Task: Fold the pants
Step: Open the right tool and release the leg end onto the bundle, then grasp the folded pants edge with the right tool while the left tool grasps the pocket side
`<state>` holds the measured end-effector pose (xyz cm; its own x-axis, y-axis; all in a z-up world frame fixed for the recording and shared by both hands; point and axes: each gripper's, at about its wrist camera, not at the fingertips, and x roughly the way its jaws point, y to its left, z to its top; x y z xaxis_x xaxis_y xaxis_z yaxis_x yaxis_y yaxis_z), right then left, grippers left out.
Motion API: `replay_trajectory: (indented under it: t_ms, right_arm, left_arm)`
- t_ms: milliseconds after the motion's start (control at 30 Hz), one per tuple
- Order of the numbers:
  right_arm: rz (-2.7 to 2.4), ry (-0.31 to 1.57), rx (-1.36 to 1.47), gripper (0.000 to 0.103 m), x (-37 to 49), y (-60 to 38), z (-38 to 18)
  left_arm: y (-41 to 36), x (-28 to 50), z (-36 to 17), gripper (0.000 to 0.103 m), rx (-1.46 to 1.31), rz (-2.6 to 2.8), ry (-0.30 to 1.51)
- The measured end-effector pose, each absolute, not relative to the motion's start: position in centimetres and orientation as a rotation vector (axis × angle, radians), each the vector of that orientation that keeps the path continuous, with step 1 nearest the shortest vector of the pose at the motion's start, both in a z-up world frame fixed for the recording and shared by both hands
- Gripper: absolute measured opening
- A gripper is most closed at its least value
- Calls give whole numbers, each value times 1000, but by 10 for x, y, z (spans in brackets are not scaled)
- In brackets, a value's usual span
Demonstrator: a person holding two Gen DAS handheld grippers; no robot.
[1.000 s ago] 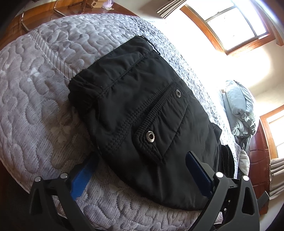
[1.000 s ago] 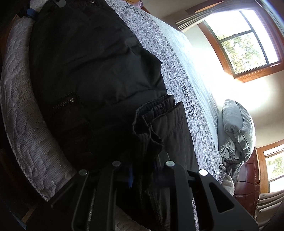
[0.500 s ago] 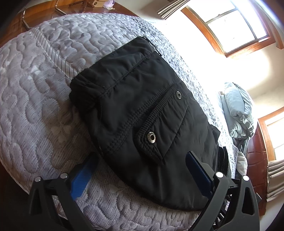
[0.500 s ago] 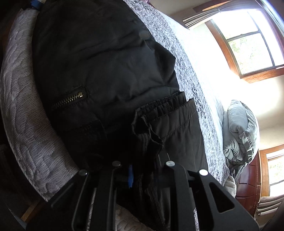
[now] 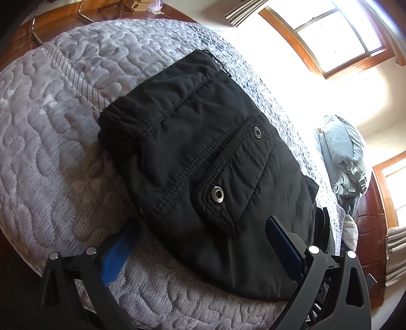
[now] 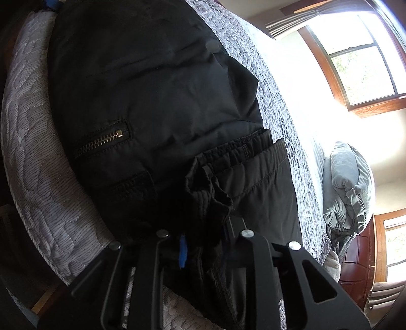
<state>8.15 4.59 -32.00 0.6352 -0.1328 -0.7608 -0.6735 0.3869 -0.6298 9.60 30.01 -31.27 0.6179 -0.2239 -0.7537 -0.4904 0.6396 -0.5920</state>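
The black pants (image 5: pixel 203 165) lie folded into a compact stack on the quilted bed (image 5: pixel 50 152), snap pocket upward. My left gripper (image 5: pixel 201 224) stands open, its blue pads (image 5: pixel 114 256) wide apart on either side of the stack's near edge, without pinching it. In the right wrist view the pants (image 6: pixel 152 101) show a zip pocket, and a bunched waistband fold runs into my right gripper (image 6: pixel 206 236). Its jaws are opening, and dark cloth still fills the gap between them beside the blue pad (image 6: pixel 182 251).
The grey quilt (image 6: pixel 33 165) ends in a rounded bed edge close to both grippers. A grey pillow (image 5: pixel 347 152) lies at the far end near bright windows (image 5: pixel 337 33). Dark wooden furniture (image 5: pixel 368 215) stands beyond, and a wooden top (image 5: pixel 63 15) behind the bed.
The right view has tipped a little, bringing the zip pocket lower in frame, and the right jaws stand slightly wider around the cloth. The left gripper and the folded stack have not moved.
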Motion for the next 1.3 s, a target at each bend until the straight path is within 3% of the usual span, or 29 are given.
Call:
replay_trajectory:
  t_ms: [333,500,633,933,1200,1233,1267,1300]
  right_arm:
    - [523,942,-915,36,84,33,-279]
    - [584,1040,-519,36,129,-6,-234]
    - [598,1142,-235,35,177,-39,-240]
    - [582,1277,-377,35,181,-13,-290]
    - [760,1389,-304,37,224,9,-252]
    - [817,1404,-301,49,235,23,-241]
    - [871,1425,-308,71,243,39,-231]
    - [930,1449,-332,80,257,59,-221]
  left_arm:
    - [289,102,-310,99,-845,203,942]
    - [286,105,-310,99,-832,204,945]
    - [284,109,-311,99,-826,209,951]
    - [283,112,-311,99,-811,215,956]
    - [301,101,-311,99,-990,229,894]
    - [305,99,-313,99,-1032,230,879]
    - [310,95,-314,99,-1075,234,861]
    - [313,93,-316,99,-1116,240,843]
